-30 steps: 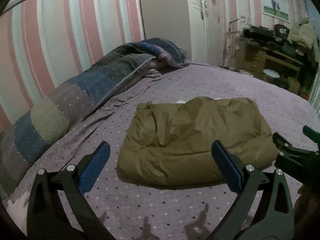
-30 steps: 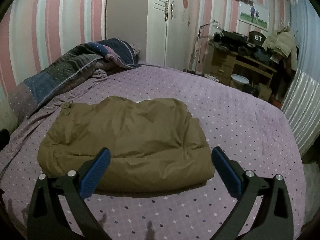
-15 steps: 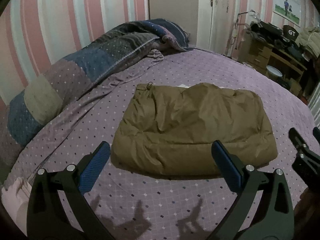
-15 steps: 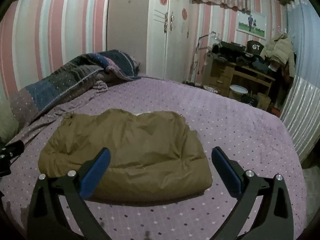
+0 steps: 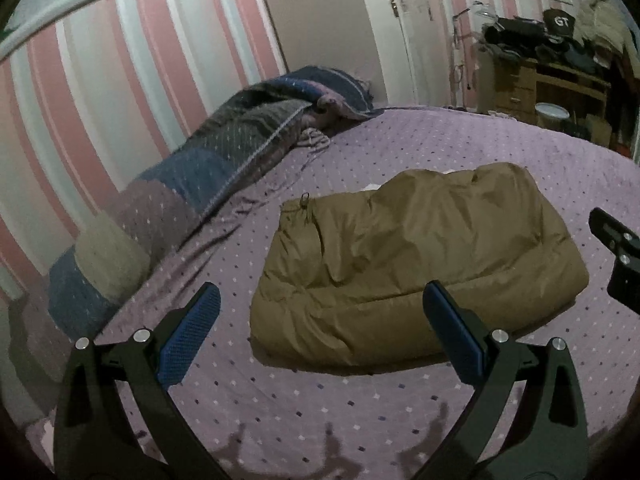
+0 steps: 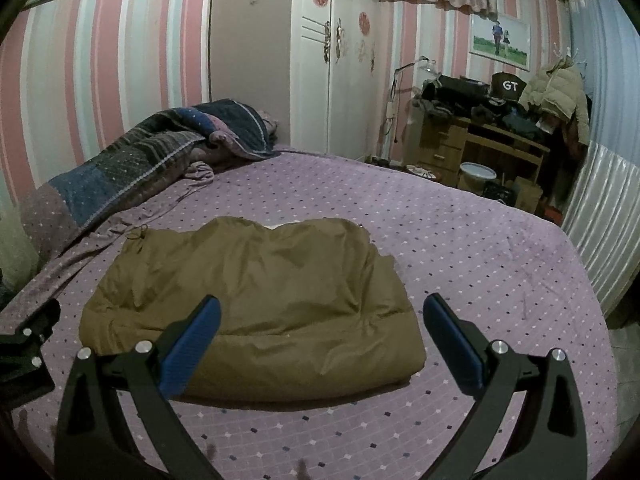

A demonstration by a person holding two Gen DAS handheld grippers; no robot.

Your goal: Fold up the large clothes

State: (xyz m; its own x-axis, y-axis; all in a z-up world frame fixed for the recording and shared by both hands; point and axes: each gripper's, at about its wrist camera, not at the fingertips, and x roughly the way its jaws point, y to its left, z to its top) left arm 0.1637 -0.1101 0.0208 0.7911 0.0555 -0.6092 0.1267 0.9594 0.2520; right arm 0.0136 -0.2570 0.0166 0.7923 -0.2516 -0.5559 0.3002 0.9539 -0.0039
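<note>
On the bed point(image 6: 460, 240), purple sheet with small diamond dots, lies a brown puffy jacket point(image 6: 260, 300), folded into a thick rectangular bundle, mid-bed, nothing gripping it. Drawstring cord at its far-left corner point(image 5: 305, 204). Bit of white showing at the jacket's far edge.

Left gripper point(image 5: 320, 336): fingers spread wide apart, blue pads, empty, hovering above the near edge of the bed, jacket's near-left part between and beyond the tips, not touching. Right gripper point(image 6: 320, 340): also spread wide, empty, above the jacket's near edge, no contact visible. Each gripper shows at the edge of the other's view: right one at far right of left wrist view point(image 5: 618, 256), left one at far left of right wrist view point(image 6: 24, 344).

Patchwork quilt point(image 6: 132, 168) bunched along the left side of bed against the striped pink wall. White wardrobe doors point(image 6: 320, 80) at back. Cluttered wooden table point(image 6: 480, 140) at back right, black cap with "GT" point(image 6: 508, 86) on top, beige coat point(image 6: 556, 92) hanging beside.
</note>
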